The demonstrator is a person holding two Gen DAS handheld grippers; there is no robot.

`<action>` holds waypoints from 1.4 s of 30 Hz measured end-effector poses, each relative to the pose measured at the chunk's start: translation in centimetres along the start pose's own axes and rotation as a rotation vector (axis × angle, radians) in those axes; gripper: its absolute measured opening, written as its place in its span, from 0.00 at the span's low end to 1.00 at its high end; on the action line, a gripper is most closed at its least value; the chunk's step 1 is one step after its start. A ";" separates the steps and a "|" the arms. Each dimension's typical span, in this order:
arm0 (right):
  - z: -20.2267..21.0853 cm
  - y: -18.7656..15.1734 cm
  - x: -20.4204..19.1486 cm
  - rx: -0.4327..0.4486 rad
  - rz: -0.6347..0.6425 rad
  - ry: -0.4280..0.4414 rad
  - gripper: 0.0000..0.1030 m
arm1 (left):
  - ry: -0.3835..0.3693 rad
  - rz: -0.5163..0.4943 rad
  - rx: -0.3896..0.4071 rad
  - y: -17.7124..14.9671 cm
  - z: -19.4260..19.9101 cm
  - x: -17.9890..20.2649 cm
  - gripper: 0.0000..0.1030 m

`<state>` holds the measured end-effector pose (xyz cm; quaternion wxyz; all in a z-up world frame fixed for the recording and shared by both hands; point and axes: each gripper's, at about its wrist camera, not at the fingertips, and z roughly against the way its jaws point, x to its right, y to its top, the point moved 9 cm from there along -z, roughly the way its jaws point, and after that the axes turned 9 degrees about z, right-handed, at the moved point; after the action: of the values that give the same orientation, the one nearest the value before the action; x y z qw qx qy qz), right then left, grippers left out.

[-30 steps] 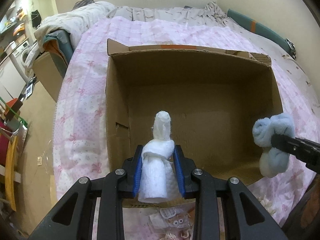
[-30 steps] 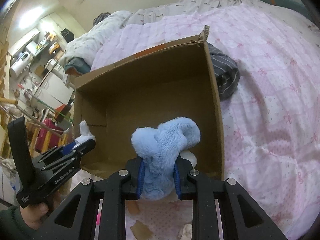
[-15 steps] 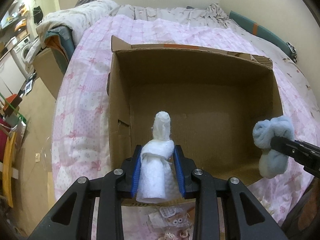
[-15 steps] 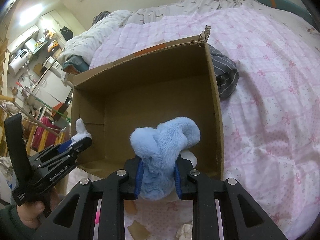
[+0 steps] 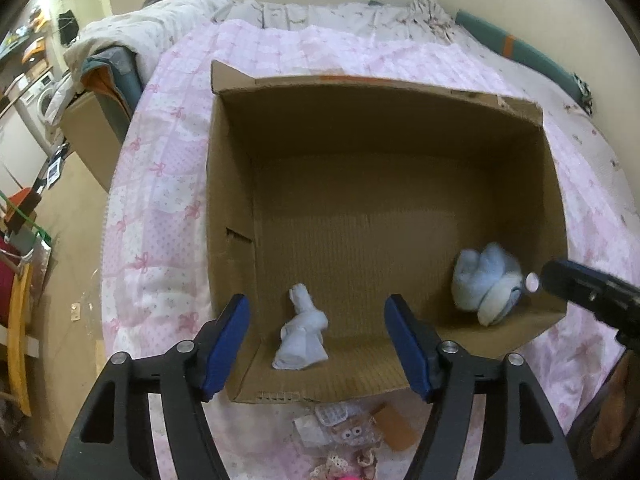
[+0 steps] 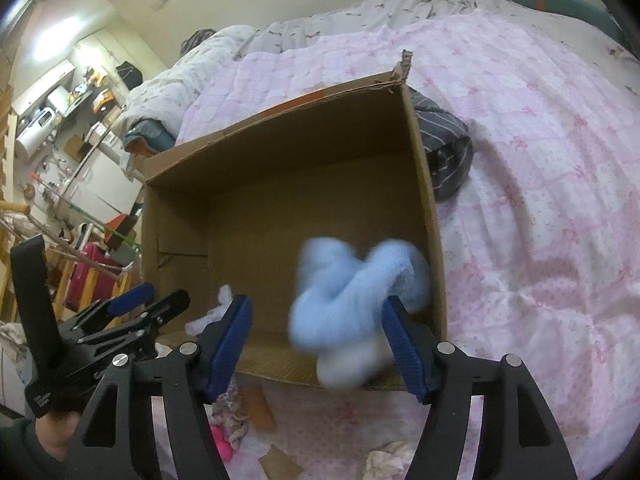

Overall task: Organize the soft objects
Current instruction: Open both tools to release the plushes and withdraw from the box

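Note:
An open cardboard box stands on a pink bed. A white rolled sock lies on the box floor at the near left, and shows small in the right wrist view. A fluffy blue sock bundle is in the box's near right corner, blurred in the right wrist view. My left gripper is open above the near wall, over the white sock. My right gripper is open around the blue bundle without gripping it.
A striped dark garment lies on the pink quilt right of the box. Small items and cardboard scraps lie in front of the box. Left of the bed are another box, floor and cluttered furniture.
Both grippers have opened. The white sock has dropped from the left gripper onto the box floor. The blue bundle has left the right gripper's hold and fallen into the box's right corner.

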<state>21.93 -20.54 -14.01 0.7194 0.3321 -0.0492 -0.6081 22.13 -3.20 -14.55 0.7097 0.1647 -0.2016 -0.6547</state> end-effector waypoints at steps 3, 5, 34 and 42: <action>0.0 0.1 0.0 0.001 -0.002 -0.005 0.74 | 0.010 -0.012 0.005 0.0 0.2 0.2 0.65; 0.1 0.2 0.1 0.003 -0.006 -0.011 0.78 | -0.006 -0.009 0.015 0.1 0.6 0.3 0.65; 3.7 0.7 0.4 0.154 0.064 -0.133 1.00 | 0.018 0.052 0.103 0.7 5.0 -1.5 0.66; 5.5 -0.2 -0.4 0.157 0.104 -0.152 1.00 | 0.015 0.072 0.119 -0.4 7.6 -2.8 0.66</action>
<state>19.10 -22.48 -9.74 0.7161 0.3372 -0.1684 -0.5875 17.76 -0.19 -8.38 0.7231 0.2041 -0.2406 -0.6145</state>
